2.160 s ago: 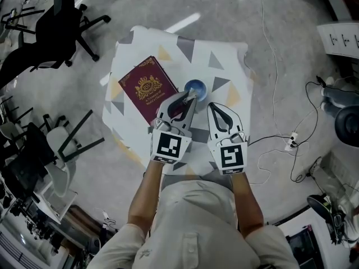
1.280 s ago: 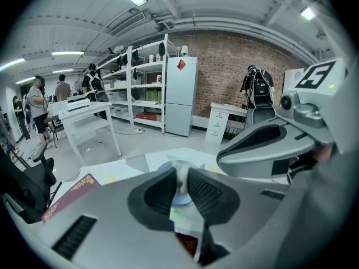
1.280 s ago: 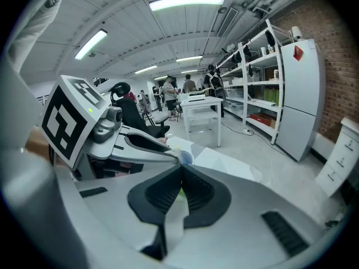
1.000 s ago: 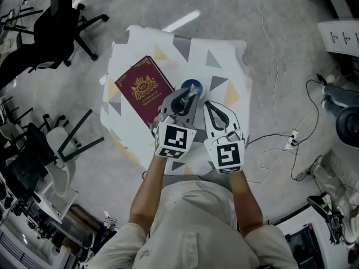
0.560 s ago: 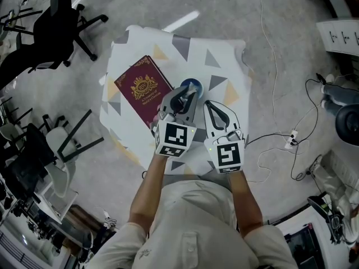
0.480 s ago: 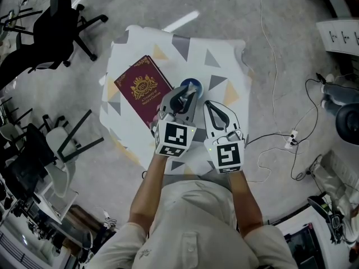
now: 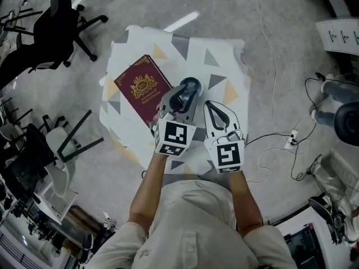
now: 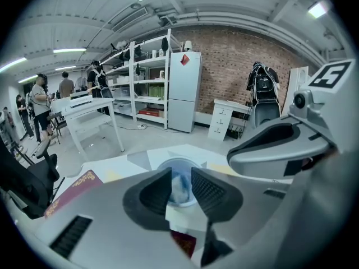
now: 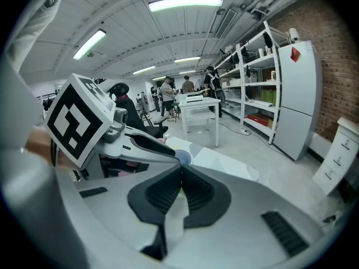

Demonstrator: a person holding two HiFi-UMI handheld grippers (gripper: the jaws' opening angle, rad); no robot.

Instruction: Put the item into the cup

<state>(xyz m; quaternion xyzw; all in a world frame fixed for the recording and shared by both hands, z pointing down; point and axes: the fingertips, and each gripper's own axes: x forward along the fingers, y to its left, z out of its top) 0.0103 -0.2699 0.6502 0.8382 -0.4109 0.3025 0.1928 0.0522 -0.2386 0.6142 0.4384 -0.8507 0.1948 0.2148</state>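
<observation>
A small blue cup (image 7: 191, 84) stands on the patterned table (image 7: 224, 60), just right of a maroon passport (image 7: 142, 88). My left gripper (image 7: 187, 93) hovers over the cup, and its jaws have just been opening. In the left gripper view the left gripper (image 8: 180, 172) is open, with the cup (image 8: 180, 163) seen through the gap. A pale crumpled item (image 8: 179, 188) lies inside the cup, and neither pad touches it. My right gripper (image 7: 215, 110) rests beside the left one. The right gripper (image 9: 180, 175) is shut with nothing held, and the cup's rim (image 9: 184, 157) shows beyond it.
The passport (image 8: 73, 189) lies flat to the left of the cup. Black office chairs (image 7: 61, 21) stand on the floor to the left of the table. Cables and a power strip (image 7: 290, 142) lie on the floor to the right.
The left gripper's jaws have spread apart above the cup. Both hands have kept their places, and the right gripper stays shut.
</observation>
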